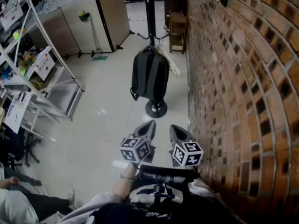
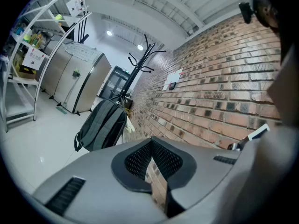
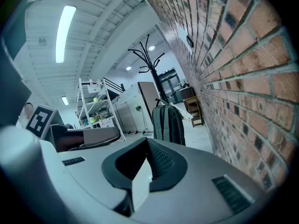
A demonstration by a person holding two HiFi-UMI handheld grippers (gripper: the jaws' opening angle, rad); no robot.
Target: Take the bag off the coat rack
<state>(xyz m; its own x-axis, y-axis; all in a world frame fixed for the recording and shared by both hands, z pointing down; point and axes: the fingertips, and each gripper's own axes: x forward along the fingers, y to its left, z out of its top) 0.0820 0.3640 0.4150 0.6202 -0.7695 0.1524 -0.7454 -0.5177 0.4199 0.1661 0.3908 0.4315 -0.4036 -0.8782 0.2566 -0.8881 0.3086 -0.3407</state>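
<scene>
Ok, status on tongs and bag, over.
Left tongs and right tongs shut, empty. Dark grey fabric backpack hangs on black metal coat rack, untouched. Nothing on pale floor between.

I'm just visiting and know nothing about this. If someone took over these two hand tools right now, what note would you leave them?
Left gripper: shut, empty.
Right gripper: shut, empty.
Both are well short of the coat rack.
The bag hangs on the coat rack, beside the brick wall.
Done: nothing yet.
Left: approach, open the jaws, grip the bag, lift it off.
</scene>
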